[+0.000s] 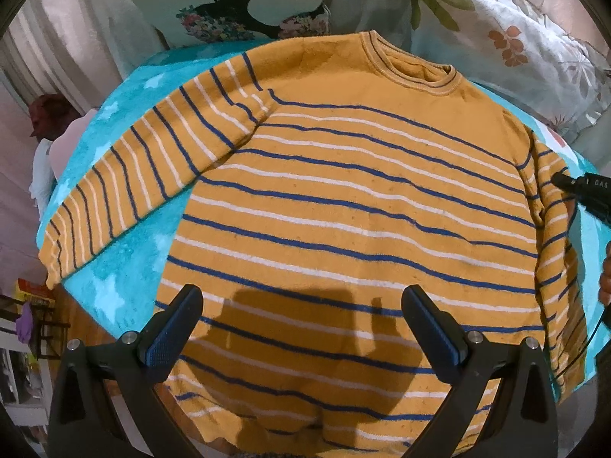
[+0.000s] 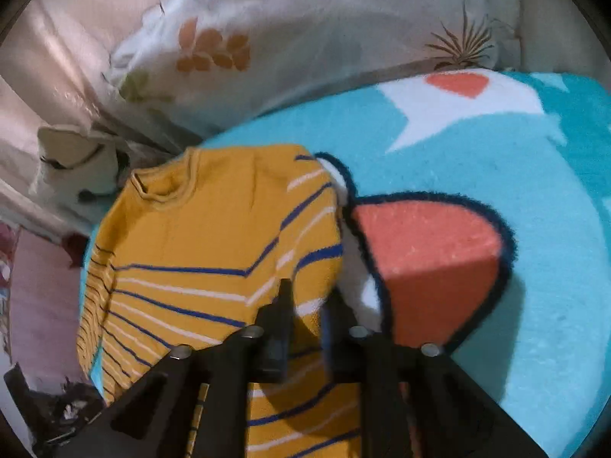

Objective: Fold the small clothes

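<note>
Closest in, the left gripper (image 1: pixel 301 328) hangs above the lower body of the striped sweater (image 1: pixel 343 206), its two blue-padded fingers (image 1: pixel 172 339) spread wide apart with nothing between them, only their shadow falling on the knit. Over on the other side, the right gripper (image 2: pixel 305 305) has its fingers drawn close together, pinching the orange cloth of the sweater's right sleeve (image 2: pixel 305 236), which is folded in along the garment's edge. From the left wrist view that same gripper (image 1: pixel 584 191) pokes in at the frame's right edge, touching the sleeve. The sweater lies flat, face up, on a turquoise fleece blanket (image 1: pixel 126 259) with white and coral shapes; the other sleeve (image 1: pixel 126 183) stretches out sideways across the blanket. Beyond the collar (image 1: pixel 412 65), leaf-print pillows (image 1: pixel 496 49) lean at the back.
</note>
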